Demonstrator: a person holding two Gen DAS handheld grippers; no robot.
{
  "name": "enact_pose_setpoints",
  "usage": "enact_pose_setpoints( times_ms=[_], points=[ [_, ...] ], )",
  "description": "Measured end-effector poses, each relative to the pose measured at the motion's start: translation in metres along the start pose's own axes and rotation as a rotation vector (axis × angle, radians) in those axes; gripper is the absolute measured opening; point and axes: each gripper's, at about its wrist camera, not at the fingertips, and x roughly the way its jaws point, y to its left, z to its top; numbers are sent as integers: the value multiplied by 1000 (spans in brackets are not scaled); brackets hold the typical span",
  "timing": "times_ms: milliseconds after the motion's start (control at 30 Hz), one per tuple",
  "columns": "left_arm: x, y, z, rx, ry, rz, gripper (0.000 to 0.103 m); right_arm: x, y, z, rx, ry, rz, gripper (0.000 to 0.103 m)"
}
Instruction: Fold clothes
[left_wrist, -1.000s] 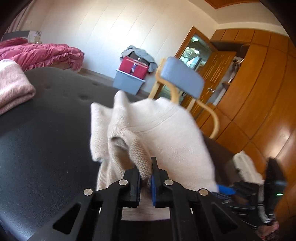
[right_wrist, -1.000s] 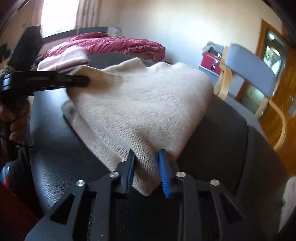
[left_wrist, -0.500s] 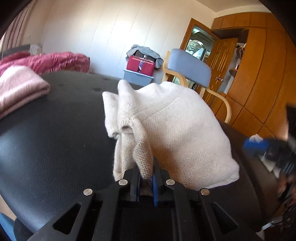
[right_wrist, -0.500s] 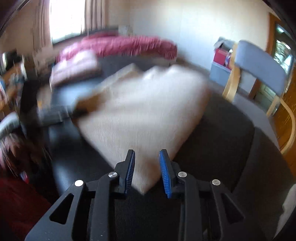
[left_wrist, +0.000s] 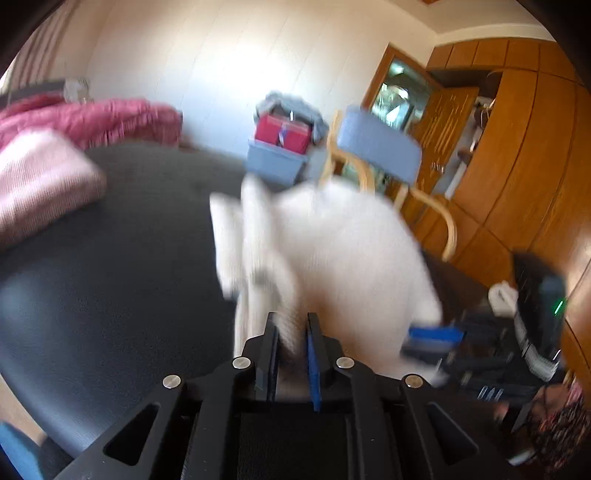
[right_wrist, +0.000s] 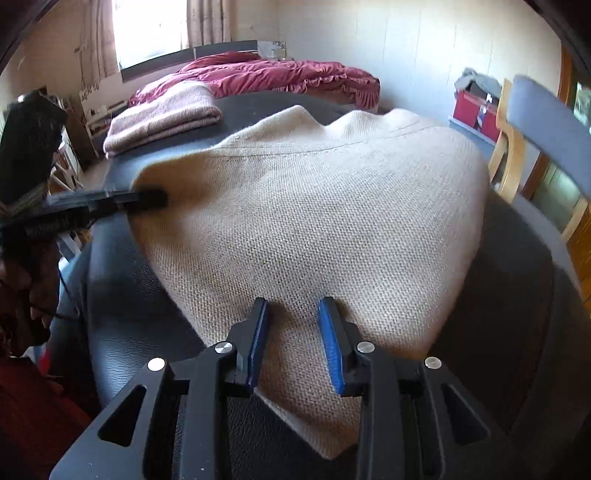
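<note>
On the black padded surface (right_wrist: 125, 339) lies the cream sweater (right_wrist: 325, 221), its bunched edge pinched by the left gripper (left_wrist: 291, 332), while the right gripper (right_wrist: 293, 317) sits spread above a corner.

I see a coarse, matt beige knit sweater (right_wrist: 314, 221) on a glossy black leather-look worktop (right_wrist: 517, 295); my right gripper (right_wrist: 293, 332) looks matt black plastic.
</note>
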Motion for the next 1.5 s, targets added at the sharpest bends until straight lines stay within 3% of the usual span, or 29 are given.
enact_pose_setpoints(
  times_ms=[133,200,300,333,400,467,533,867,900,1000,1100,1300,1500],
  points=[
    [0,-26,47,56,-101,27,16,2,-1,4,17,-3,10,34],
    [23,-43,65,84,-73,2,18,2,4,5,13,-10,2,35],
    [80,-59,78,132,54,-9,18,2,8,5,17,-18,-3,35],
    [99,-62,79,150,94,11,18,2,7,5,24,-20,0,35],
    [133,-52,75,159,153,145,18,3,6,6,34,-23,4,35],
    [150,-29,66,102,196,242,18,1,4,4,38,-28,7,35],
    [153,-6,54,33,217,279,18,2,3,4,43,-28,17,35],
    [125,27,32,-86,169,177,18,-32,-57,68,194,-222,2,35],
    [125,28,32,-90,166,172,18,-29,-63,80,183,-227,-45,35],
    [123,33,32,-103,157,158,18,0,-78,114,138,-184,-172,35],
    [120,37,29,-116,148,153,18,30,-88,134,171,-128,-147,28],
    [121,45,29,-144,141,134,18,110,-88,156,180,21,-125,28],
    [117,58,29,-210,136,82,18,119,-76,149,99,-44,-225,28]
  ],
)
